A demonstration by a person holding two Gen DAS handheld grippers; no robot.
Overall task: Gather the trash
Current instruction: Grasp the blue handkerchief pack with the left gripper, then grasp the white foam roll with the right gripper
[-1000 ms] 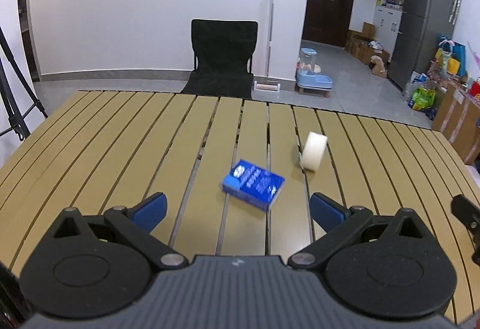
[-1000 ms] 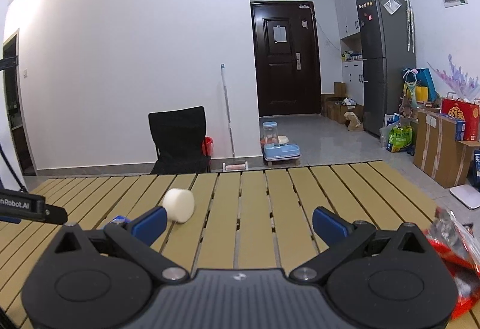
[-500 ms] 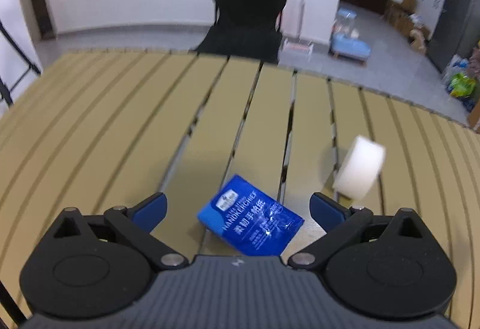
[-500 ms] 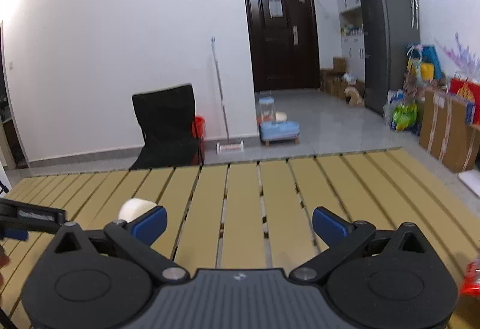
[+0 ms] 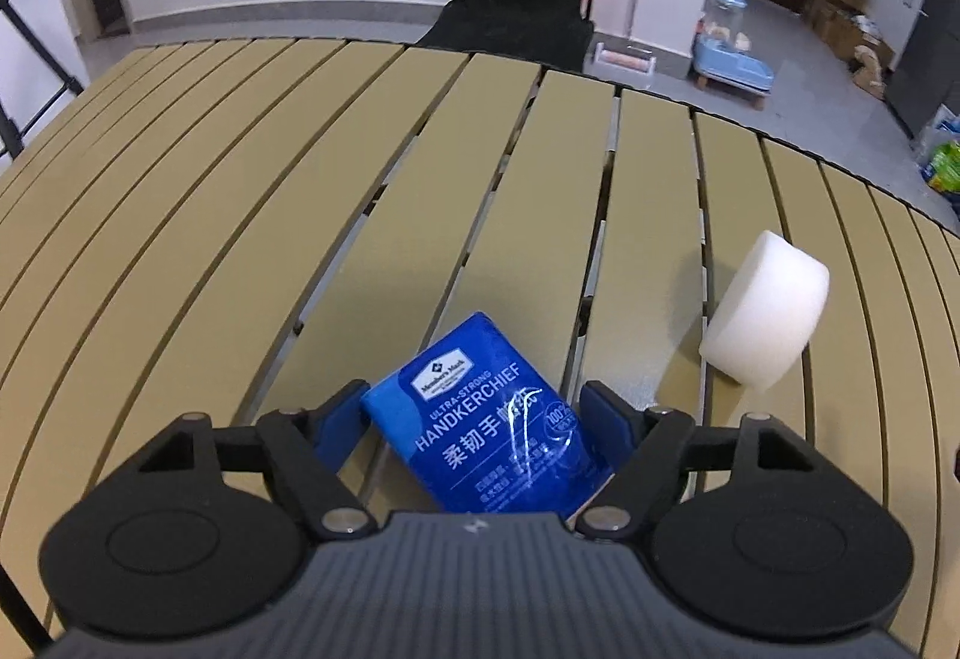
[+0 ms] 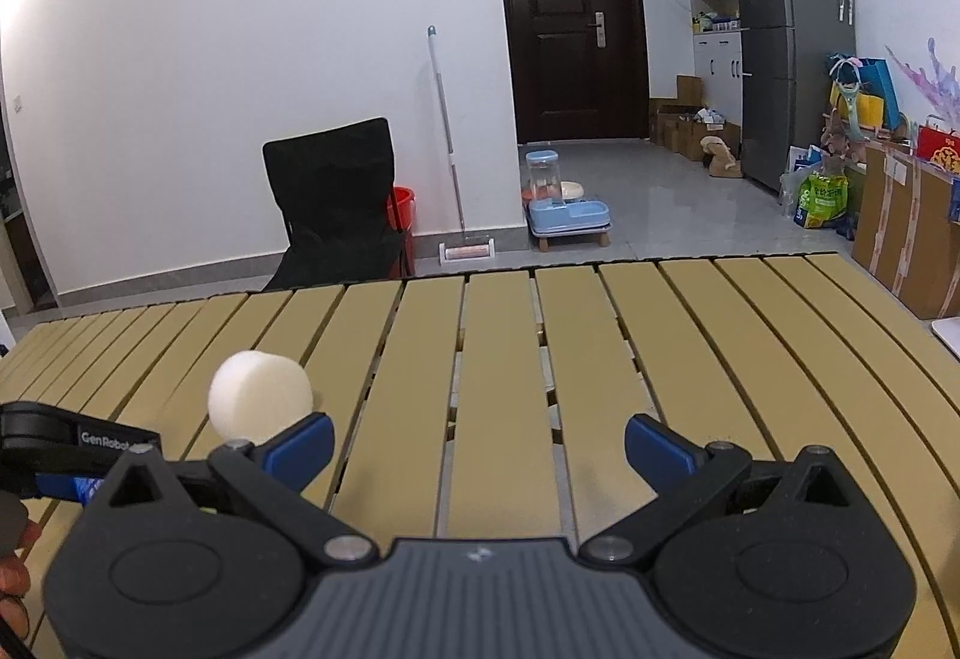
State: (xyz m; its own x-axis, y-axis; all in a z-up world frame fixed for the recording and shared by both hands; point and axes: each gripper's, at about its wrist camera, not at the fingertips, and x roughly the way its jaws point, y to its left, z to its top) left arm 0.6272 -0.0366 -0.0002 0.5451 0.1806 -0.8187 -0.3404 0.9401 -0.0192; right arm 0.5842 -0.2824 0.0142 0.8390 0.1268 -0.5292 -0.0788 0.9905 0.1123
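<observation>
Left wrist view showed the slatted table (image 5: pixel 300 167) bearing a white foam disc (image 5: pixel 765 308) and a blue handkerchief pack (image 5: pixel 474 413). The pack lay between the closing left gripper (image 5: pixel 477 407) pads, its long axis skewed across them, contact unclear. The right gripper (image 6: pixel 477 446) hung spread and empty, farther off.

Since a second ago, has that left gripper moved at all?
Yes. The left gripper has closed in on the blue handkerchief pack, which now sits between its closing jaws.
</observation>
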